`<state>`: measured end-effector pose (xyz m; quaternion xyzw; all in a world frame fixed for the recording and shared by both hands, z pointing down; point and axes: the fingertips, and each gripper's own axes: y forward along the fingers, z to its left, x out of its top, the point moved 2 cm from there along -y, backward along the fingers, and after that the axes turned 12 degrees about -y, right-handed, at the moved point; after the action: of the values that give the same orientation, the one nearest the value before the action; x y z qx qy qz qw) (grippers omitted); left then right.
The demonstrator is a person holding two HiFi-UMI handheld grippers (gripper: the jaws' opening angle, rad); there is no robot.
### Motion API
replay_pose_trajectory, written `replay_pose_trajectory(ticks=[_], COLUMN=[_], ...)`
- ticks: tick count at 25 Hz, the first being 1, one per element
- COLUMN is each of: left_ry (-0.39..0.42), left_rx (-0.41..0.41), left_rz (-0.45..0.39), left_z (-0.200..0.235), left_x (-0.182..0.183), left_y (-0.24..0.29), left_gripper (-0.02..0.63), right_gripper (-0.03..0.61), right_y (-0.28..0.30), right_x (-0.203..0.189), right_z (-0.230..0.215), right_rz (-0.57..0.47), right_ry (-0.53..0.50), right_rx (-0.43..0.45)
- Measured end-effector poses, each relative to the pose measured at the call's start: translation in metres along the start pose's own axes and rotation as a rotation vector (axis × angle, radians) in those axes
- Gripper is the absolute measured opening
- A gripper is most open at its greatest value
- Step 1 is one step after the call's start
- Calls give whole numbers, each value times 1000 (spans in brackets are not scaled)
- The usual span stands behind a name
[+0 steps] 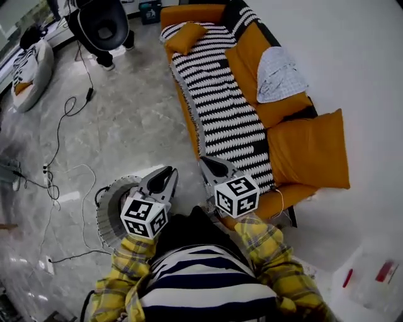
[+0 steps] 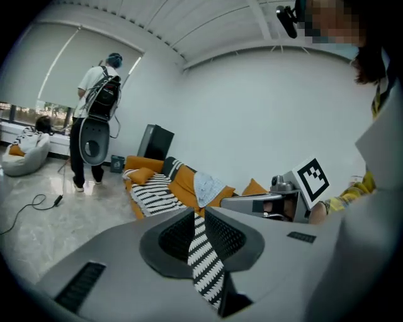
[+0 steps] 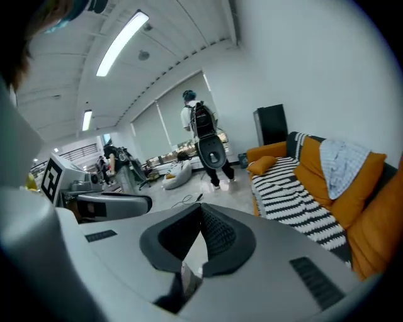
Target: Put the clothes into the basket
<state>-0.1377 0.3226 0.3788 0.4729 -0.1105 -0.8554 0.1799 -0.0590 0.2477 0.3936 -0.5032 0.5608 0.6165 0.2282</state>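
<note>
The garment (image 1: 280, 75) is lying on the sofa (image 1: 195, 12) backrest, well apart from the basket (image 1: 108, 214); the fingers of your left gripper (image 1: 165, 176) are standing slightly apart, those of the right gripper (image 1: 211, 165) together, both empty. It is looking light and limp, so it is likely asking for a pinch on a bunched fold

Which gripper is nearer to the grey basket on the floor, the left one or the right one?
Left. The left gripper hangs just beside the basket's rim; the right gripper is farther off, toward the sofa.

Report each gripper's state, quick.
Left gripper: open by a narrow slit, empty; the black-and-white striped sofa throw shows through the gap.
Right gripper: shut, holding nothing.
</note>
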Motion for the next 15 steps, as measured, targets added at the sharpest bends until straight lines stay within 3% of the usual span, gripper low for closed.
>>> replay_pose_trajectory(ticks=[4,9,15], left_ry=[36,50,66], left_rx=[-104,-173,-224], left_rz=[62,118,160], left_z=[-31,-60,-98], left_x=[1,-1,-5], left_y=[48,97,140], left_gripper=[60,60,60], right_gripper=[26,26,26], right_y=[-42,-88,-126], right_x=[-16,-40,-51], right_z=[-60,-113,-155], right_rz=[-3,-17,-62], right_ry=[88,173,240], right_rx=[-155,-298,-381])
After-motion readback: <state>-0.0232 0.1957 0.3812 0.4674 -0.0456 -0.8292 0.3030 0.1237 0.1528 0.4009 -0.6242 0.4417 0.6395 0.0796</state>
